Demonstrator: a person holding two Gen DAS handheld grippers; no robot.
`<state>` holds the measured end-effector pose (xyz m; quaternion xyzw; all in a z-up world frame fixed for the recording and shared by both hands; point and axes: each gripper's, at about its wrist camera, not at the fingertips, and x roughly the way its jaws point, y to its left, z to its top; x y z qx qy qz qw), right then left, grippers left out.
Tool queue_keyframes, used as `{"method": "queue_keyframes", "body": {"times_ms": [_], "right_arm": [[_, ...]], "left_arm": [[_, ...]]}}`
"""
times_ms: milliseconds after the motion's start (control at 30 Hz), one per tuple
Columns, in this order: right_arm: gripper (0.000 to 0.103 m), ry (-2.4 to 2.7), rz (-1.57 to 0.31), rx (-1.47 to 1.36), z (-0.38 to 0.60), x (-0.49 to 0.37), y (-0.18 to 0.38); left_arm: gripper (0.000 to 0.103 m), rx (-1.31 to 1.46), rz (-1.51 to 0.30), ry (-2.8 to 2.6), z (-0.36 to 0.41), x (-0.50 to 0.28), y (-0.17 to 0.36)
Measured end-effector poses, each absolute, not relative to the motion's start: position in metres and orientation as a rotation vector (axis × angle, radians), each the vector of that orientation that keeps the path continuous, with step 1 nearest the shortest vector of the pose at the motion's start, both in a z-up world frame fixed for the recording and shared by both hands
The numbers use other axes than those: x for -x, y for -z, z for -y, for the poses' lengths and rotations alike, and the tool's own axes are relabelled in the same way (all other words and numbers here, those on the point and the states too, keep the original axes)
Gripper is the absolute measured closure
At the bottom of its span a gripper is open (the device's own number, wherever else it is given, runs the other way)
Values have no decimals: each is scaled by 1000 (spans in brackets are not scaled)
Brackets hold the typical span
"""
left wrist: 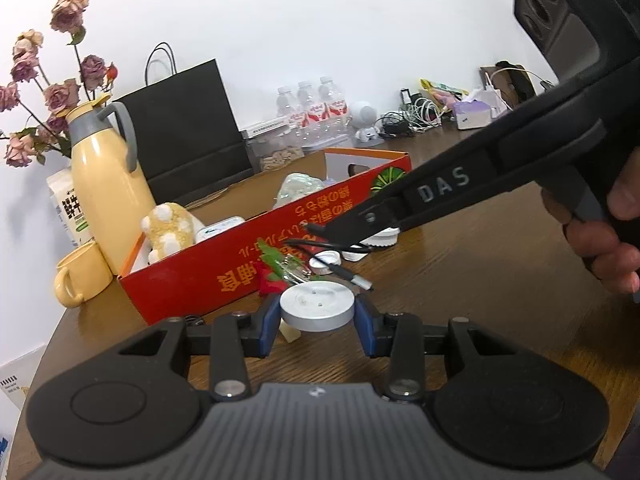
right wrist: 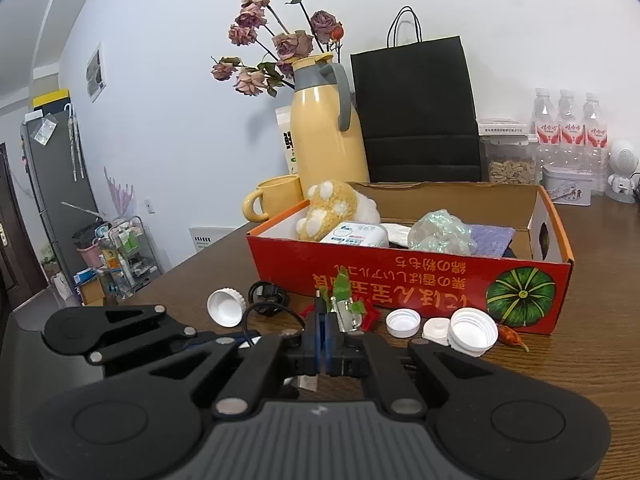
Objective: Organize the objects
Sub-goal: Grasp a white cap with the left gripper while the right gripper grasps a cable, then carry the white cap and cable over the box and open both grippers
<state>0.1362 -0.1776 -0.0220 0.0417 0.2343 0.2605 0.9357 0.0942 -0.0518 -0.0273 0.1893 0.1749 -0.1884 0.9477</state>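
Through the left wrist: clamped a round white disc between the partly spread pads of the left gripper, just short of the red box, with the box's long side slanting away up to the right. Met the right gripper coming in from the right, pinched shut, apparently on a thin black cable. Through the right wrist: faced the box's long side squarely, straight ahead and close, with jaws pressed together.
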Motion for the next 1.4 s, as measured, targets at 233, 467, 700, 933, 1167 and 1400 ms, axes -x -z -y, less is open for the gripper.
{"method": "queue_keyframes", "body": {"times_ms": [233, 467, 700, 933, 1167, 1400], "right_arm": [[102, -512, -461, -91, 183, -140, 19], [102, -472, -399, -89, 195, -149, 1], [102, -412, -327, -77, 203, -180, -22], [102, -330, -308, -80, 208, -234, -31], [102, -258, -315, -71, 210, -285, -20], [102, -244, -361, -75, 214, -304, 1]], "left_arm": [[63, -354, -339, 355, 47, -96, 19], [63, -284, -288, 300, 36, -116, -12], [63, -173, -253, 274, 35, -160, -44], [63, -47, -269, 216, 36, -226, -58], [63, -1, -288, 141, 45, -283, -56], [63, 0, -340, 131, 42, -301, -37]]}}
